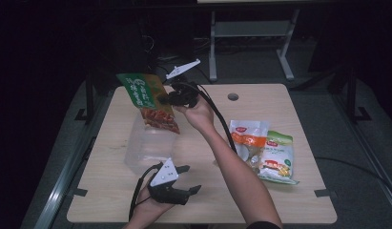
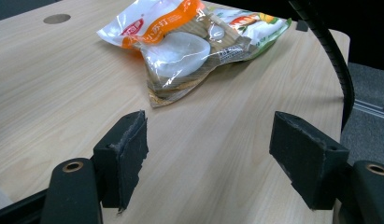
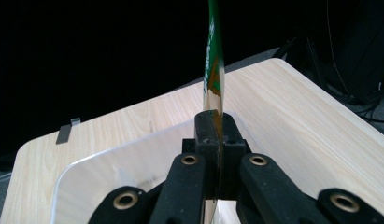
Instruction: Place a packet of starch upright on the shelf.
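Observation:
My right gripper point(image 1: 164, 100) is shut on the edge of a green and red snack packet point(image 1: 147, 101), held in the air above a clear plastic box point(image 1: 148, 145). In the right gripper view the green packet point(image 3: 213, 70) stands edge-on between the pressed pads, over the clear box's rim point(image 3: 110, 151). My left gripper point(image 1: 189, 179) rests near the table's front edge, open, with nothing between its pads. In the left gripper view it point(image 2: 208, 154) points across bare wood toward an orange and white packet point(image 2: 173, 39).
An orange and white packet point(image 1: 247, 138) and a green and white packet point(image 1: 278, 155) lie on the right half of the wooden table point(image 1: 279, 102). A round hole point(image 1: 233, 97) sits near the far edge. A metal frame point(image 1: 251, 36) stands beyond the table.

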Available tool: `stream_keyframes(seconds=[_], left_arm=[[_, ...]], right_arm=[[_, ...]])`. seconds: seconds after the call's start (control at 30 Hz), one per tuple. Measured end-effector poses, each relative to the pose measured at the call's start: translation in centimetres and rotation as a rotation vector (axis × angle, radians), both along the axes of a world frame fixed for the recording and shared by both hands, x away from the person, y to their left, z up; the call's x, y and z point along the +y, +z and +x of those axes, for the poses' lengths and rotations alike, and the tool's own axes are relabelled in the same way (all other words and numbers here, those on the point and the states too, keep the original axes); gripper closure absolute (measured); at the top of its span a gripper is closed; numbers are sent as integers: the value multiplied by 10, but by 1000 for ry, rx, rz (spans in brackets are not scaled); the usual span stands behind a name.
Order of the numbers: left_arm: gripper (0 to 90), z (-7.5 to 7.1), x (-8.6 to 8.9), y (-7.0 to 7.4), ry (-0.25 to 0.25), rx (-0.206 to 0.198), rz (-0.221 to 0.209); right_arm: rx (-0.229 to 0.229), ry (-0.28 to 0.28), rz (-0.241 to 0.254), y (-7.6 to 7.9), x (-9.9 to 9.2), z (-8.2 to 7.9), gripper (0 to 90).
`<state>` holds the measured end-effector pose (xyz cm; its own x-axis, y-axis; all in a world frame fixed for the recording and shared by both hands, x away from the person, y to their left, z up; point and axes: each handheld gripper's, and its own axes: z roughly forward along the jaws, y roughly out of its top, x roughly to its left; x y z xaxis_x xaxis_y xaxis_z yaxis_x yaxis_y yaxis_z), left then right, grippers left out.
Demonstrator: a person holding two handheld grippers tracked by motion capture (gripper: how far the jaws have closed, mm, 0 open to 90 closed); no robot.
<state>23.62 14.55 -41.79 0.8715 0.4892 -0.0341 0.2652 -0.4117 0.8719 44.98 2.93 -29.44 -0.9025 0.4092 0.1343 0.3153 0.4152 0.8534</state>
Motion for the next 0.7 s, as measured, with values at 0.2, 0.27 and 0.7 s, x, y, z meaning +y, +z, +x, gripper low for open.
stream_keyframes(seconds=[0.2, 0.27, 0.7], left_arm=[[272, -1, -2, -1, -2, 0, -4], [273, 0, -2, 0, -8, -8, 0], [273, 0, -3, 0, -13, -12, 7]], right_arm=[[5, 2, 25, -9, 6, 8, 900], [1, 11, 26, -13, 8, 10, 900], [35, -3, 54, -47, 8, 21, 900]])
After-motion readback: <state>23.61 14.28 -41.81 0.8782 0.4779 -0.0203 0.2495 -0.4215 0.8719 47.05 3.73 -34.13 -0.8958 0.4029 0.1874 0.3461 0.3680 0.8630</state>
